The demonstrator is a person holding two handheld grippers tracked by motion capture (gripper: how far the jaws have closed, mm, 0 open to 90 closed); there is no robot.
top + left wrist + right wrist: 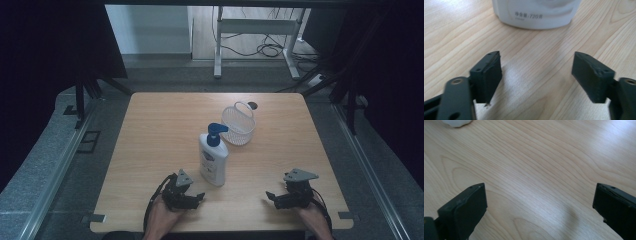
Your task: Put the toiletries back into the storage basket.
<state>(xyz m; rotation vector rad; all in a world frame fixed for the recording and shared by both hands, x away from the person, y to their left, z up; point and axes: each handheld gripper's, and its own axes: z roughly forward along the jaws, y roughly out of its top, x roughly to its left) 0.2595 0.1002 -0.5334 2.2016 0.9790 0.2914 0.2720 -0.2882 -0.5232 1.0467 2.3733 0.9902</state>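
Observation:
A white pump bottle [213, 159] with a blue pump head stands near the middle of the wooden table [160, 125]. Its base [536, 12] rises just ahead of my left gripper [536, 65], whose jaws stand wide apart over bare wood, with nothing between them. In the high view the left gripper [196, 197] rests low at the front left, just left of the bottle's base. My right gripper [272, 197] sits at the front right, jaws pointing left. Its jaws [540, 192] are spread wide over bare wood, and a corner of the bottle [455, 122] shows far off.
A white wire basket [238, 123] with a handle stands behind and to the right of the bottle. The table's front edge lies just below both hands. Beyond the far edge are a white desk frame [255, 30] and floor cables [270, 49].

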